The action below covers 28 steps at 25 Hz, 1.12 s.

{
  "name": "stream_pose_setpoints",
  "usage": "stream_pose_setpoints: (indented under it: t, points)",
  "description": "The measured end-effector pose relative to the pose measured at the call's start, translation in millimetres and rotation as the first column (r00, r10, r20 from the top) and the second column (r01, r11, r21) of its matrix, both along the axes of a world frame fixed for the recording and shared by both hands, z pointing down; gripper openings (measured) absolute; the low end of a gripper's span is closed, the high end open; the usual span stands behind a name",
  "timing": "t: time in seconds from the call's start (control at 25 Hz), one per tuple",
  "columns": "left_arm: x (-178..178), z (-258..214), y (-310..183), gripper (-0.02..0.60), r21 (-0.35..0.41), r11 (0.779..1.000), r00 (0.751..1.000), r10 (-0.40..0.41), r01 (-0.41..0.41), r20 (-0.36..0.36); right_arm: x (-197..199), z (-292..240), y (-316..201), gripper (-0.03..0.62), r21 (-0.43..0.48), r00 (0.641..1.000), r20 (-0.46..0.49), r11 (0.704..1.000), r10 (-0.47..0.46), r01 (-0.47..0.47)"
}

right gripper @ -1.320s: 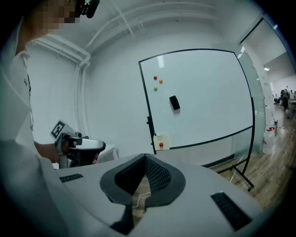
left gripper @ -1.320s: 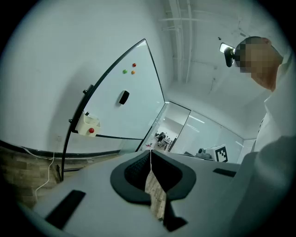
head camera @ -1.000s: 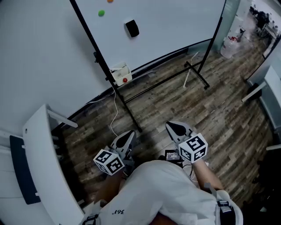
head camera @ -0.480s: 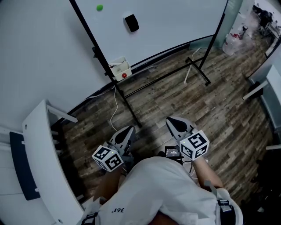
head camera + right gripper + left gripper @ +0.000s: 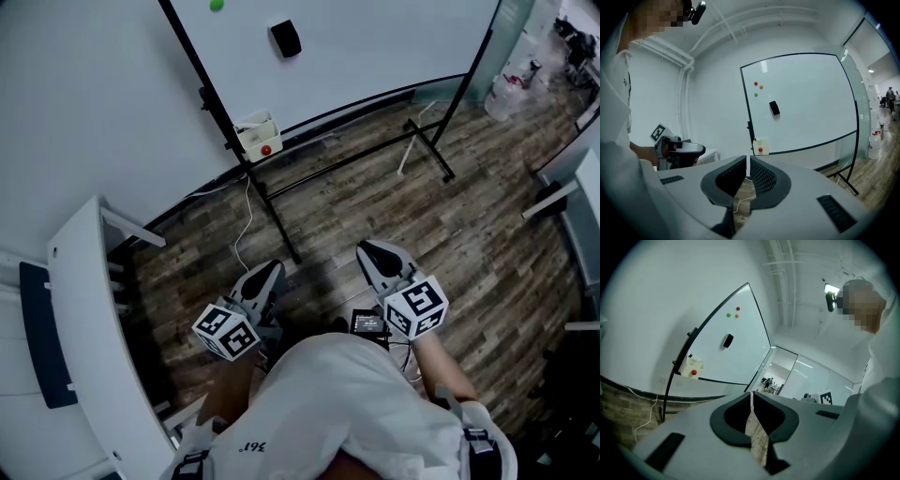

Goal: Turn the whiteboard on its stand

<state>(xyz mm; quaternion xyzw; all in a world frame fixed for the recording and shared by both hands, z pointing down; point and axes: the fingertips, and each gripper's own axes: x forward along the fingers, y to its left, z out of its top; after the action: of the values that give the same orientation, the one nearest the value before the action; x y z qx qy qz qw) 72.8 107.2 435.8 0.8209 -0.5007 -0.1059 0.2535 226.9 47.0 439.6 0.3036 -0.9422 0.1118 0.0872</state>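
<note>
We hold left tongs (image 5: 270, 274) and right tongs (image 5: 371, 253) closed, empty; the whiteboard (image 5: 375, 56) stands well ahead of them, untouched, seemingly unturned.

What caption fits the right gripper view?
Shut right gripper faces the whiteboard on its stand, nothing held.

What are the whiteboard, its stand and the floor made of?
The whiteboard looks like a smooth, glossy white coated panel: a bright patch of light shows on it in the right gripper view. Its core cannot be told. The stand seems to be thin black-painted metal tubing. The floor shows brown plank grain, so wood or wood-look laminate.
</note>
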Motion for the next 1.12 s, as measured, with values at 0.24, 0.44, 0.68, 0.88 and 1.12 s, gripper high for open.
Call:
stream_pose_setpoints:
  t: [0.24,0.44,0.68,0.88,1.12]
  points:
    - [6.1,4.9,2.4,0.015,0.005,1.0,1.0,-0.016,0.016,0.015,4.7,-0.5,-5.8,0.028,0.019,1.0,0.001,1.0,-0.012,0.012]
    - [1.0,5.7,2.2,0.015,0.003,0.999,0.999,-0.042,0.042,0.019,-2.1,0.3,-10.7,0.029,0.036,1.0,-0.011,0.999,-0.028,0.029]
    - [-24.3,5.1,-6.5,0.015,0.014,0.998,0.998,-0.061,0.061,0.026,-29.7,0.5,-22.6,0.029,0.044,0.998,-0.023,0.997,-0.058,0.059]
    - [-53.2,7.6,-30.9,0.015,0.022,0.999,0.999,-0.038,0.037,0.022,-59.8,-0.9,-43.7,0.029,0.061,0.999,-0.026,0.997,-0.041,0.043]
    - [-88.1,-0.6,-73.0,0.015,0.033,0.999,1.0,0.018,-0.019,0.019,-93.4,-6.4,-79.8,0.029,0.064,1.0,-0.017,0.998,0.013,-0.012]
